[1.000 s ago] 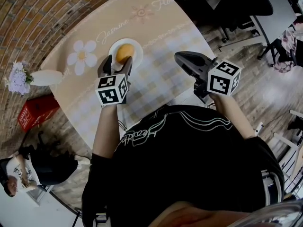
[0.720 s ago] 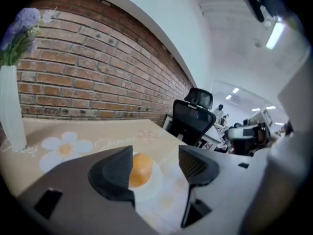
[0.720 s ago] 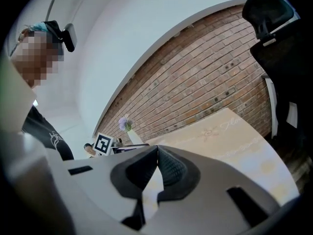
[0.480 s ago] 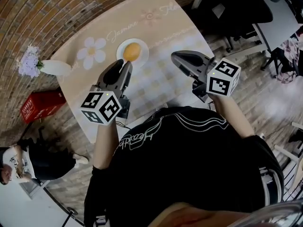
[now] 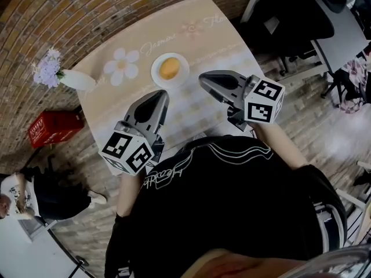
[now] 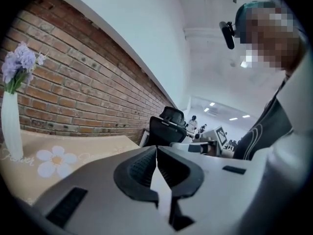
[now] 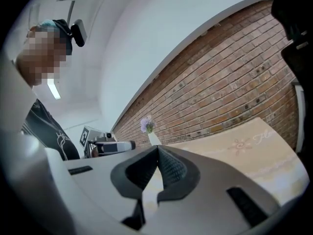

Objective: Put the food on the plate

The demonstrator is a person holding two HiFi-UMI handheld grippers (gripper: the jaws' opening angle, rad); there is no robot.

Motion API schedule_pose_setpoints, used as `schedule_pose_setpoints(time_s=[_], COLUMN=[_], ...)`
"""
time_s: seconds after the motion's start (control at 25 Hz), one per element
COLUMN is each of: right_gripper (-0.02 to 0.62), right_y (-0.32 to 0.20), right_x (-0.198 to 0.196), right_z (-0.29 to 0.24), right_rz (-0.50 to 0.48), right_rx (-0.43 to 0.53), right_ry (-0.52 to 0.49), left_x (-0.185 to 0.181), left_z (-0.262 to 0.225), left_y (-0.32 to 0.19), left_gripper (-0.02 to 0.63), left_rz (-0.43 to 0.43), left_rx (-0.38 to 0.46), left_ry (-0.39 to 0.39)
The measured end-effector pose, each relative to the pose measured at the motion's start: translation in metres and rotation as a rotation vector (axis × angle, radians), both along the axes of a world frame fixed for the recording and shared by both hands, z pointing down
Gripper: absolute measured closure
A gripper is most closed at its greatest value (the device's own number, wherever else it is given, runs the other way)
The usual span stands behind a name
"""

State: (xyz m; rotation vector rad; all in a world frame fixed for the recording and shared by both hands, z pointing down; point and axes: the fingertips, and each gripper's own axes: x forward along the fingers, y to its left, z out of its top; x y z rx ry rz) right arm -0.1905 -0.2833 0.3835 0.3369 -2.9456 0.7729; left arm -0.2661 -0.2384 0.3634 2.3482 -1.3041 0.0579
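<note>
An orange round piece of food [image 5: 169,68] lies on a small white plate [image 5: 180,75] in the middle of the beige table [image 5: 208,36]. My left gripper [image 5: 161,96] is pulled back over the table's near edge, below and left of the plate, shut with nothing between its jaws. My right gripper [image 5: 202,79] hangs to the right of the plate, near the front edge, also shut and empty. In the left gripper view the jaw tips [image 6: 156,148] meet. The right gripper view shows the same [image 7: 157,147].
A white vase with purple flowers [image 5: 68,76] stands at the table's left corner, also seen as a vase [image 6: 11,126] in the left gripper view. A red box [image 5: 51,128] sits on the floor at left. Black office chairs [image 5: 290,16] stand beyond the table's right side. A brick wall [image 5: 87,16] runs behind.
My left gripper has let go of the food on the plate, drawn back toward me and shut. The right gripper has shifted slightly left.
</note>
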Motion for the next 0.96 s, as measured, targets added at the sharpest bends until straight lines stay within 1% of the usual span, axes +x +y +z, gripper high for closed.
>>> schedule_pose_setpoints(time_s=[0.08,0.36,0.8,0.96], right_gripper=[0.598,0.598,0.598,0.598], right_y=[-0.001,0.0,-0.001,-0.001], right_x=[0.0,-0.004,-0.012,-0.011], right_z=[-0.002,-0.001,0.001,0.003], right_rz=[0.018,0.003,-0.009,-0.011], right_rx=[0.003,-0.01,-0.006,-0.009], right_ry=[-0.009,0.0,0.027,0.032], left_x=[-0.001,-0.002,-0.007,-0.004], left_z=[0.0,-0.003,-0.001,0.002], left_y=[0.0,-0.002,-0.009,-0.01], left_gripper=[0.597,0.597,0.597,0.597], left_rz=[-0.005,-0.008,-0.001,-0.004], left_rx=[-0.001,-0.006,-0.005,-0.019], left_ry=[-0.011,0.044,0.035,0.038])
